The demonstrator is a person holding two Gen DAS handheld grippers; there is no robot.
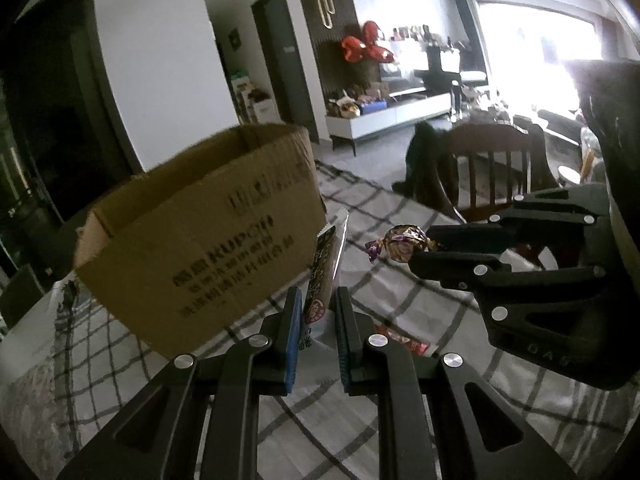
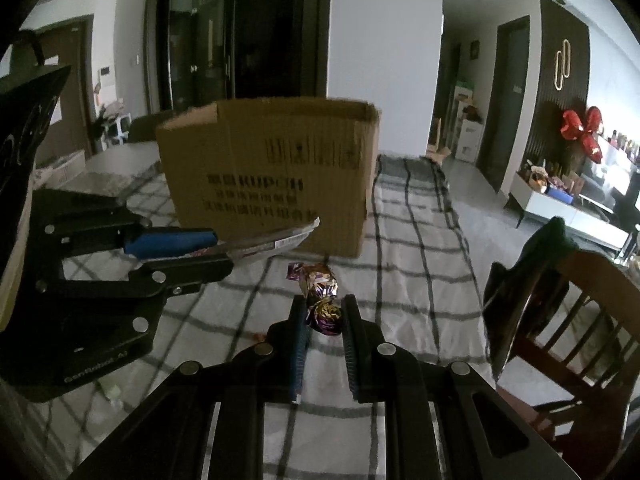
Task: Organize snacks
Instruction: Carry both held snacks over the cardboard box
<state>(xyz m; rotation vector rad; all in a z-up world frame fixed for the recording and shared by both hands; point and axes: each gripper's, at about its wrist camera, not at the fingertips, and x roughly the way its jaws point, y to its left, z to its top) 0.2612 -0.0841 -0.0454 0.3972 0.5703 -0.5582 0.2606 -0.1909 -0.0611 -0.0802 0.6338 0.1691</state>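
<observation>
Cardboard box [image 2: 272, 176] on the checked tablecloth [image 2: 420, 280], chair [image 2: 568, 320] right.

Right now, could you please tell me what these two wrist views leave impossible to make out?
- Inside of the brown cardboard box: both views, hidden by its own walls.
- Lower end of the long flat snack packet: left wrist view, covered by the left gripper.
- Red wrapper on the checked tablecloth: left wrist view, partly behind a finger.
- Box print: blurred in both.

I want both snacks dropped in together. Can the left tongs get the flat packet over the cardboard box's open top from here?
Probably yes: the left tongs hold the flat packet clear of the table, and nothing stands between it and the cardboard box just ahead.
</observation>
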